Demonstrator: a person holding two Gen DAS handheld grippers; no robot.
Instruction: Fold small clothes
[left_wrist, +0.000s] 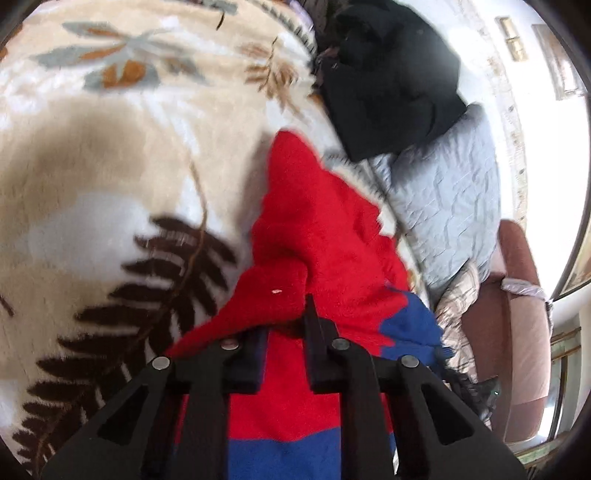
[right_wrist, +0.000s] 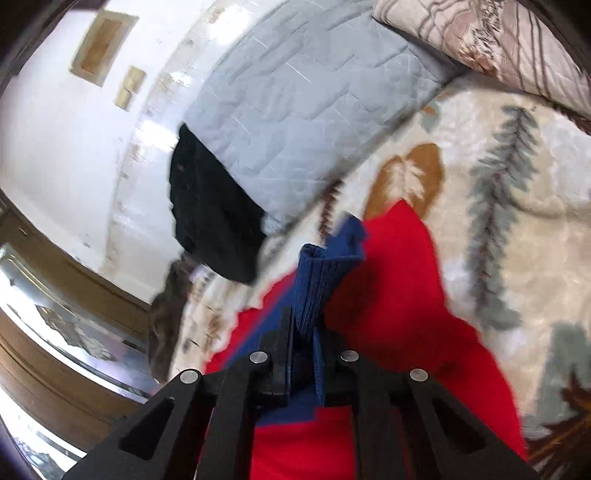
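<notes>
I have the sweater (left_wrist: 317, 229) on the blanket (left_wrist: 110, 147) that covers the bed, part lifted between my two tools. My left gripper (left_wrist: 286, 328) has its jaws drawn narrow with a fold of red knit pinched in them. My right gripper (right_wrist: 304, 332) is clamped tight on the blue ribbed band (right_wrist: 325, 273), which stands up bunched between its jaws. The knit looks thick, soft and light; I judge it will sag and drape rather than hold an edge, and it should not slip much. The ribbed band and hems seem the best holds, being firmer. A black garment (left_wrist: 388, 74) and a grey quilt (left_wrist: 443, 192) lie near, beyond it.
</notes>
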